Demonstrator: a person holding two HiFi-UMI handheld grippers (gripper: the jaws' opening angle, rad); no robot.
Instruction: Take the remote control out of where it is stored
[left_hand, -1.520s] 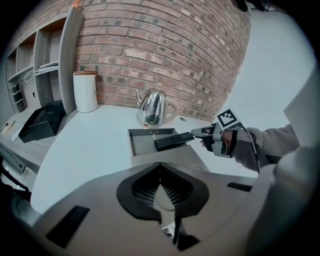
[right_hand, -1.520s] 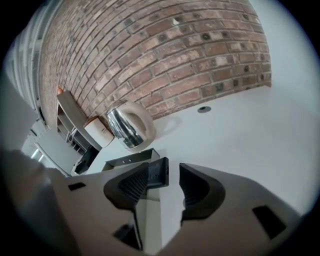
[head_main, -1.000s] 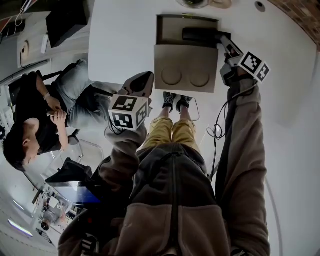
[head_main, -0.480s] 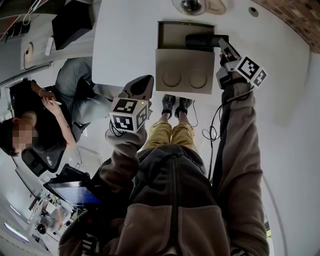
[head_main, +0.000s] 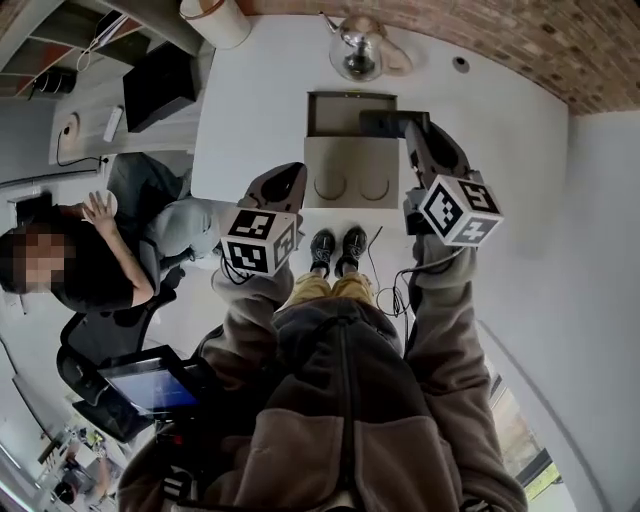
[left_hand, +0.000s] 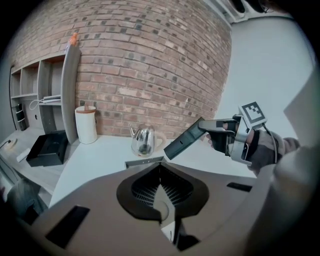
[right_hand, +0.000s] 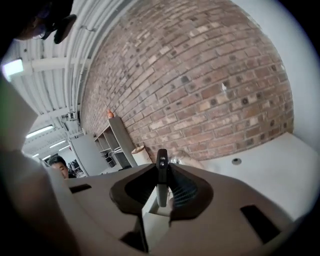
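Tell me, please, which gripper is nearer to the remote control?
Right. The right gripper is shut on the remote control, holding it above the right side of the open box. The left gripper is shut and empty, beside the box's front left corner.

Two handheld grippers, the left gripper (head_main: 283, 180) and the right gripper (head_main: 417, 138), one remote control (head_main: 381, 123), one open box (head_main: 345, 101) with two round recesses (head_main: 328, 186), one glass kettle (head_main: 360, 55) behind the box, one white canister (head_main: 215, 20) and one black case (head_main: 160, 85) left of the box, one seated person (head_main: 90, 260), one worktop (head_main: 260, 90)
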